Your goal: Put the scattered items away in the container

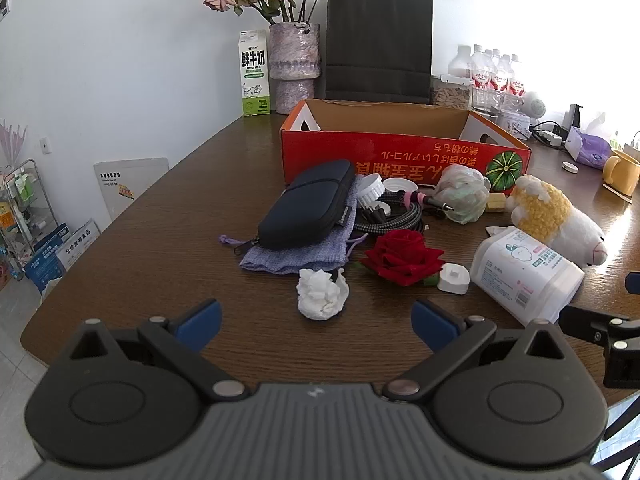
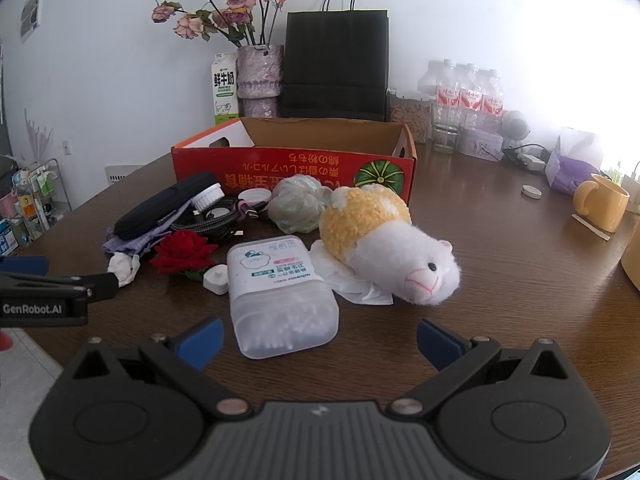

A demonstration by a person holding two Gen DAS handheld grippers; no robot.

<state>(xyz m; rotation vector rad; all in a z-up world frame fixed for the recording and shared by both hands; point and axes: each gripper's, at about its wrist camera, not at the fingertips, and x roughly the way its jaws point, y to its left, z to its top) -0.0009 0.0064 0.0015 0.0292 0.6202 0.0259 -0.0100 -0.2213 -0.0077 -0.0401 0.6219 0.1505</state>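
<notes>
Both tongs hang wide open and hold nothing: the left tongs (image 1: 316, 324) above bare surface (image 1: 160, 240) just short of a crumpled white tissue (image 1: 322, 294), the right tongs (image 2: 320, 340) straddling the near end of the cotton swab box (image 2: 280, 292). Only the right view shows swabs through its clear end and a tissue under the plush sheep (image 2: 384, 248). The box's long axis runs toward the red cardboard box (image 2: 296, 168), which stands open-topped behind the clutter; the sheep's snout points toward the camera and to the right
</notes>
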